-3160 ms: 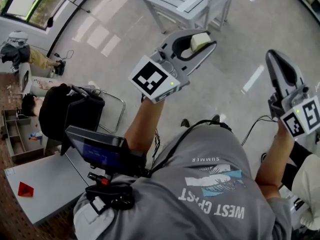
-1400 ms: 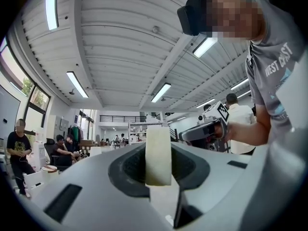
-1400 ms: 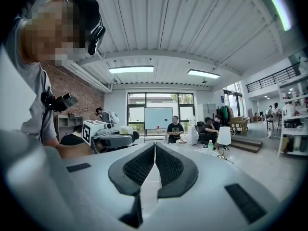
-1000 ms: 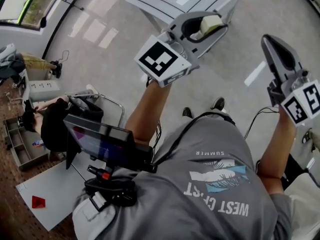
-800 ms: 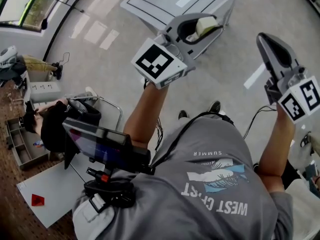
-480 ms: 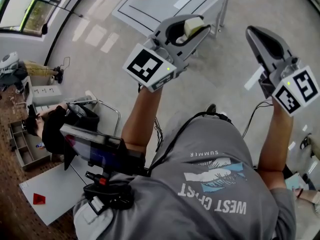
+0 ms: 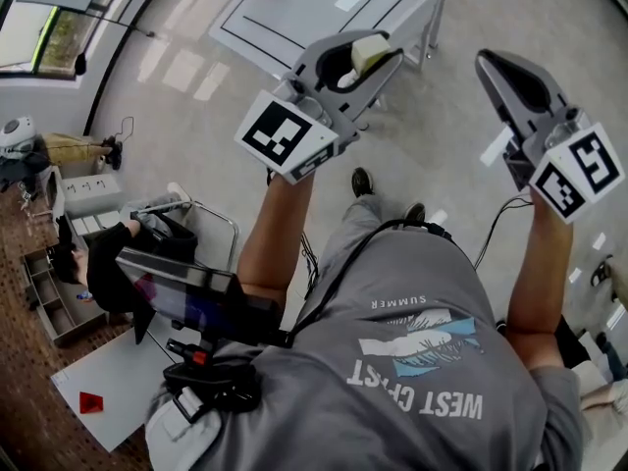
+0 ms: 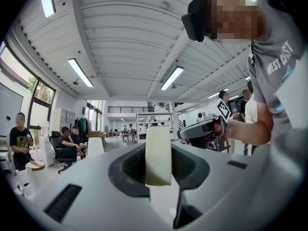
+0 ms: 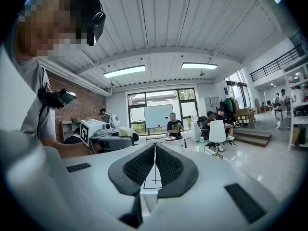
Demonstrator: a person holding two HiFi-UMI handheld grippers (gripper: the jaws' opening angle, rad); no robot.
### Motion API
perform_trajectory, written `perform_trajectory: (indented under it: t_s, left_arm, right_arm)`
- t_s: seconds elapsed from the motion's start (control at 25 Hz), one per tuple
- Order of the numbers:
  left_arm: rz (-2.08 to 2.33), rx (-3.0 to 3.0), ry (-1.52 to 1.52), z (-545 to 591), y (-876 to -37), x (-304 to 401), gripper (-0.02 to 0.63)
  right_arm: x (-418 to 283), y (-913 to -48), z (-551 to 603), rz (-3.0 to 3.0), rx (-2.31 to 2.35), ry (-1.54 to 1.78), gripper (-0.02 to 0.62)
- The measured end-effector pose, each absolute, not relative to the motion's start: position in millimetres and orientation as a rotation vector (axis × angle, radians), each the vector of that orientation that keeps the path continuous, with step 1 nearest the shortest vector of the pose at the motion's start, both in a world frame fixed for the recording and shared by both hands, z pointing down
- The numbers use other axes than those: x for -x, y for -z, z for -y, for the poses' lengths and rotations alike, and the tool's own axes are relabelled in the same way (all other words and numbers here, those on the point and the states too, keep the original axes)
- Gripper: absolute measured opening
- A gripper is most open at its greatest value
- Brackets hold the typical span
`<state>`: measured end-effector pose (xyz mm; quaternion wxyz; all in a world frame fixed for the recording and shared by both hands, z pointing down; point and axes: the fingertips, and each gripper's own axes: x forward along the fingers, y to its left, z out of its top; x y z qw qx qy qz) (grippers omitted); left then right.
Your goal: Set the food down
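At the lower left of the head view a red triangle (image 7: pixel 90 401) lies on a grey board on the floor, lower in the frame than a moment ago. At the upper centre, the left gripper (image 7: pixel 385 57) is held up in the air with its jaws partly open and pressed on the food (image 7: pixel 364 51), a pale cream block standing upright between the pads. That grip looks the same as in the earlier frames, and the block has not shifted in it. Above and to the left of the gripper, the white bench (image 7: pixel 294 18) fills more of the top of the frame than it did three seconds ago. A shoe (image 7: pixel 361 181) shows on the floor below the gripper. At the upper right, the right gripper (image 7: pixel 496 67) is raised to about the same height, slightly further left than before. Its jaws are closed together with nothing between them.
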<state>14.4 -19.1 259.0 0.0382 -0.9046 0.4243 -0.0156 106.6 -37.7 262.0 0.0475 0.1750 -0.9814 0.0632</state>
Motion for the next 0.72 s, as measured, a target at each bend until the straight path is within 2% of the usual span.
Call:
perform_trajectory:
  t_s: [0.72]
  left_arm:
    - [-1.132, 2.822, -0.038, 112.9, -248.8, 96.1, 0.101]
  right_arm:
    - [5.8, -252.5, 111.3, 2.918, -0.72, -0.162, 0.008]
